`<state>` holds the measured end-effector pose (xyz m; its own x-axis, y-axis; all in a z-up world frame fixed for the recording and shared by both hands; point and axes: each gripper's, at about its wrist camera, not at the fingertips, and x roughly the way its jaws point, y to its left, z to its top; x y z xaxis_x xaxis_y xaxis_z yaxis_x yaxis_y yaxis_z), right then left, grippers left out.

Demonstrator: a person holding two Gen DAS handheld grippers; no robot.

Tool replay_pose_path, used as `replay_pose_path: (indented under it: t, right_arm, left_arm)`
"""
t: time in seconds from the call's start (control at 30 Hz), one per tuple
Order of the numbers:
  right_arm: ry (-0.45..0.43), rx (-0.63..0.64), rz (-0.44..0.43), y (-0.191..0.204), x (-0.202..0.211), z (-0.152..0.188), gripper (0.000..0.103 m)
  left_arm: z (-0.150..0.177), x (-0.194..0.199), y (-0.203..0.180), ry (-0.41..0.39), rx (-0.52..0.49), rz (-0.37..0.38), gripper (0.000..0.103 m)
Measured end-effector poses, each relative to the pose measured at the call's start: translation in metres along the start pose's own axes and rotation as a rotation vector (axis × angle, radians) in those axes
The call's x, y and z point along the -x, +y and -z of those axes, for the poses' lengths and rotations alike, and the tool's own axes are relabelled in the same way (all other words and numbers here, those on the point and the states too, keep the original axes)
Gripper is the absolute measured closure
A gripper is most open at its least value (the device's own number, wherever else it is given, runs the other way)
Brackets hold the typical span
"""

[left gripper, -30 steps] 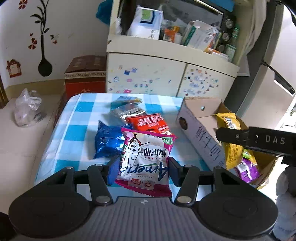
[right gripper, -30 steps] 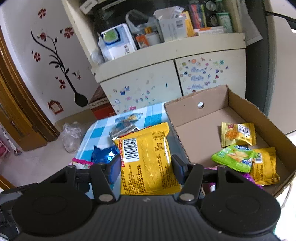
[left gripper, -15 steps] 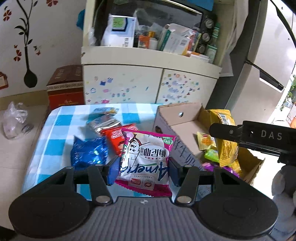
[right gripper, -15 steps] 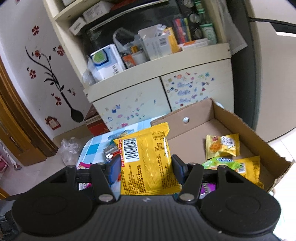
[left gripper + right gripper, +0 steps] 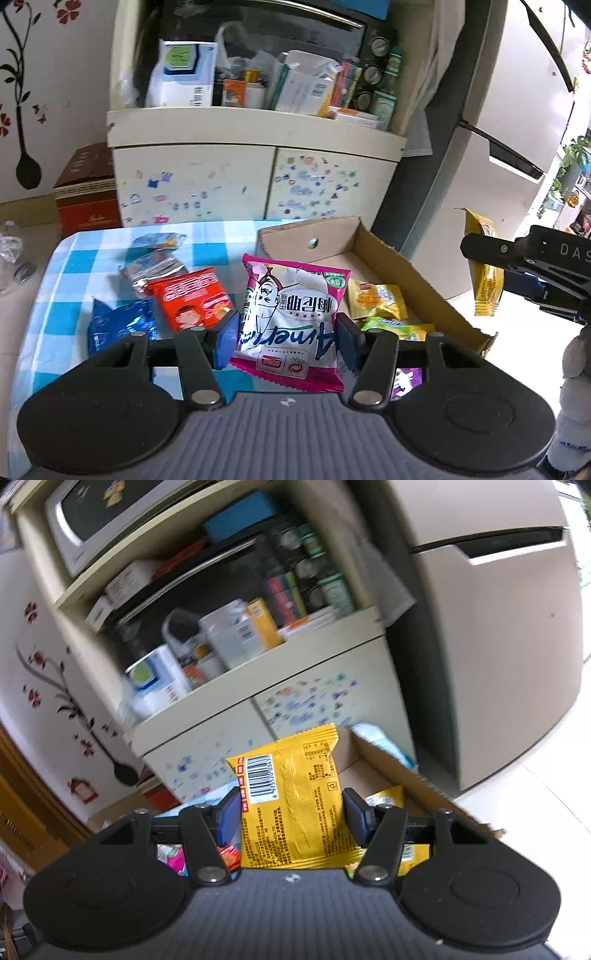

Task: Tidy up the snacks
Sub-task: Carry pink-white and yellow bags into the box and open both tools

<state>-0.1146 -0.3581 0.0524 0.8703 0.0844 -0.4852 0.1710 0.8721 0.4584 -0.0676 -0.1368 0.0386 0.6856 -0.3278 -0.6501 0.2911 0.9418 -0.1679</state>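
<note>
My left gripper point(image 5: 286, 338) is shut on a pink and white snack packet point(image 5: 293, 319), held above the table near the open cardboard box point(image 5: 384, 243). Yellow and green packets point(image 5: 376, 302) lie inside the box. On the checked cloth sit a red packet point(image 5: 192, 297), a blue packet point(image 5: 120, 328) and a silver one point(image 5: 153, 266). My right gripper point(image 5: 291, 814) is shut on a yellow packet point(image 5: 291, 805), raised over the box's right side; the left wrist view shows that yellow packet point(image 5: 484, 273) at the far right, in the right gripper's fingers point(image 5: 513, 254).
A cream cabinet point(image 5: 255, 173) crowded with boxes and bottles stands behind the blue checked table point(image 5: 64, 266). A fridge point(image 5: 491, 635) is to the right, a brown carton point(image 5: 86, 192) on the floor to the left. A microwave point(image 5: 122, 517) tops the cabinet.
Both grippers have moved right and risen, still holding their packets. The right gripper has tilted up and rolled, so the box has dropped low in its view.
</note>
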Motion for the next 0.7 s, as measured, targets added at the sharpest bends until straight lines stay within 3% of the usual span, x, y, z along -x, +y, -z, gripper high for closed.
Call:
replay_pose_path:
  t: [0.33, 0.7]
  right_arm:
    - [-0.031, -0.092, 0.051, -0.021, 0.002, -0.006, 0.045]
    - [-0.001, -0.196, 0.091, -0.039, -0.012, -0.004, 0.045]
  left_arm:
    - [-0.009, -0.025, -0.028, 0.014, -0.024, 0.035, 0.043]
    - [-0.019, -0.075, -0.059, 0.072, -0.046, 0.046, 0.043]
